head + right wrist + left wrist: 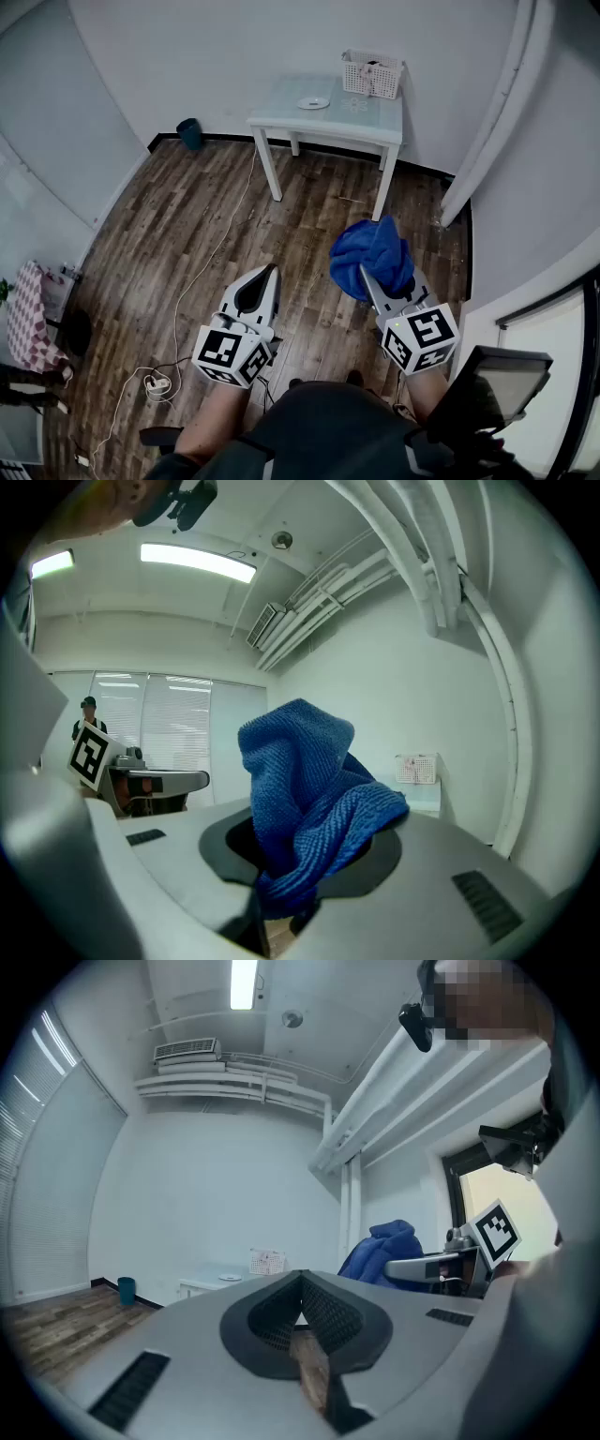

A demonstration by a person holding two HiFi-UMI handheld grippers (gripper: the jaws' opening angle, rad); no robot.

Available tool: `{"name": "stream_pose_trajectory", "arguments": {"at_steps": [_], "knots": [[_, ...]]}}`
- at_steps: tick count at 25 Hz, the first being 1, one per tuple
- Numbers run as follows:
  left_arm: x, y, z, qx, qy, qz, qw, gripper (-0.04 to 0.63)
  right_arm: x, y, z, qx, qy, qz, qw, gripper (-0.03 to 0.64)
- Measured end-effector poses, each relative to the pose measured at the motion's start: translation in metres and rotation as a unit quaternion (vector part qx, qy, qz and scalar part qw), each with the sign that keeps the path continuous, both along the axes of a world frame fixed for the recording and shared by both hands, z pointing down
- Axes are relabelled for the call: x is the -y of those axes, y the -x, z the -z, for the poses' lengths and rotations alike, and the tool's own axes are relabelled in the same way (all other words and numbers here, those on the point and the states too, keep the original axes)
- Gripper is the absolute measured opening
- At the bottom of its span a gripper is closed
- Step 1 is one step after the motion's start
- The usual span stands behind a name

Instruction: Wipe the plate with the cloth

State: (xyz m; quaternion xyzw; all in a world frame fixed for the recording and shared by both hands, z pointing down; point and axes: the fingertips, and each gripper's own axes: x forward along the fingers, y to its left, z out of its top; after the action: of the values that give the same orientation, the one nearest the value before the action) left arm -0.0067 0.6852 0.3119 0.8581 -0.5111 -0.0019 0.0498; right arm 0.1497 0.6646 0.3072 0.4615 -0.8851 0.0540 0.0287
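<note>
While clamped in right gripper (371,281), blue cloth (302,789) bunches upward.

knitted, rough blue cloth (309,799); matt grey plastic claw (281,921); wood-grain floor (187,234).

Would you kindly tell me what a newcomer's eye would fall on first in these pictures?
The bright blue cloth stands out first, bunched up and clamped in the right gripper above the wooden floor. Next comes the small white table at the far wall, carrying a plate and a white basket. The left gripper is shut with nothing in it.
</note>
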Motion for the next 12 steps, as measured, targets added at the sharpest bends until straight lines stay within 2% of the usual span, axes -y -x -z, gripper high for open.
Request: {"name": "stream_pose_trajectory", "arguments": {"at_steps": [12], "knots": [[-0.003,0.019,0.002,-0.008,-0.004,0.002,1.0000,0.009,0.003,0.022,0.005,0.029,0.000,0.001,1.000,0.118]]}}
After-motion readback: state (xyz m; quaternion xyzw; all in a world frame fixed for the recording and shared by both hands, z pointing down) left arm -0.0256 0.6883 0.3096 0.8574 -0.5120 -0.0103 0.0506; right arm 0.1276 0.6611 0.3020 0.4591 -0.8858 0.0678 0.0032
